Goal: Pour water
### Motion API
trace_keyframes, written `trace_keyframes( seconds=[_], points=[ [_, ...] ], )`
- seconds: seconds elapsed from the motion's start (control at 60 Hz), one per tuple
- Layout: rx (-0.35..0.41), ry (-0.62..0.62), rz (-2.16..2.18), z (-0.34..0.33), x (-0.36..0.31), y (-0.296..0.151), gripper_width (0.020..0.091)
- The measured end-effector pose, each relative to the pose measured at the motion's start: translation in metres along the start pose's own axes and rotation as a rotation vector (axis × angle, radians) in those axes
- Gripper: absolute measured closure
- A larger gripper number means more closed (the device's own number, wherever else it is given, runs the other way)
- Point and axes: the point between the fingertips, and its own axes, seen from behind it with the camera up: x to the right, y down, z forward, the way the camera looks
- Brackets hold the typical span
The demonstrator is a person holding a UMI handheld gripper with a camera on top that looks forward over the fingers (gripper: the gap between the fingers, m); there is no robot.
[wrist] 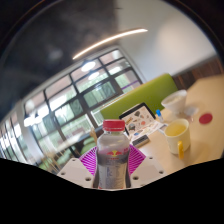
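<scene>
A clear plastic bottle (112, 160) with a red cap and a red-and-yellow label stands upright between my fingers. My gripper (112, 162) is shut on it, the pink pads (89, 160) pressing against both of its sides. The whole view is tilted, with the ceiling and windows overhead. A yellow cup (177, 135) sits on the white table (205, 150) beyond the bottle, ahead of the right finger. A white cup (174, 103) stands farther back behind the yellow one.
A laptop or tablet with a colourful screen (140, 119) lies on the table past the bottle. A large pale object with a red dot (206, 112) stands beside the cups. A green bench (140, 97) and tall windows (70, 100) lie beyond.
</scene>
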Motion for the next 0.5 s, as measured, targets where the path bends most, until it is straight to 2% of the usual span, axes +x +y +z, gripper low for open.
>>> trace_keyframes(
  seconds=[0.167, 0.3, 0.383, 0.5],
  points=[
    [0.117, -0.042, 0.66, 0.016, 0.052, -0.06, 0.0751],
    [0.22, -0.086, 1.178, 0.02, 0.095, -0.085, 0.0752],
    [0.227, -0.153, 1.377, 0.028, 0.103, -0.093, 0.0752],
    [0.247, -0.155, 1.484, 0.028, 0.111, -0.1, 0.0752]
  ],
)
